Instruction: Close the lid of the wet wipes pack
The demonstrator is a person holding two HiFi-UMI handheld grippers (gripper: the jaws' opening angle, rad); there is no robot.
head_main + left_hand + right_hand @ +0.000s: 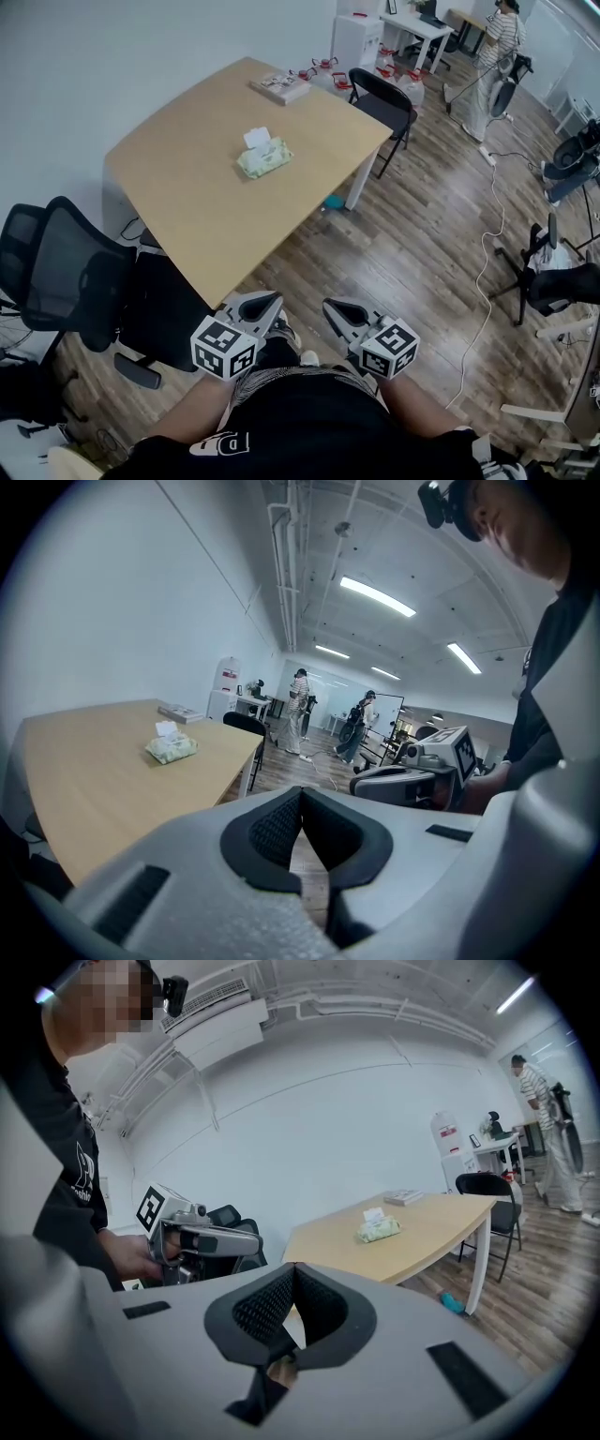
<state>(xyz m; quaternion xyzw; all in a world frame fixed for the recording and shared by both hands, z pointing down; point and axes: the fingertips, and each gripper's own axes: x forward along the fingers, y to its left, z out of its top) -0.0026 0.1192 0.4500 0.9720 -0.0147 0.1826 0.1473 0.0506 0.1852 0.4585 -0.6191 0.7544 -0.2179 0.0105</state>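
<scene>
The pale green wet wipes pack (264, 157) lies near the middle of the wooden table (187, 197), and its white lid flap stands open at the far end. It also shows small in the left gripper view (172, 749) and the right gripper view (378, 1230). Both grippers are held low, close to the person's body and well short of the table. My left gripper (270, 302) (301, 792) is shut with nothing in it. My right gripper (335, 308) (293, 1270) is likewise shut and empty.
A book (281, 87) lies at the table's far corner. A black folding chair (384, 101) stands at the far side and a black office chair (70, 281) at the near left. Water jugs (323, 70), a floor cable (483, 272) and a standing person (497, 56) are beyond.
</scene>
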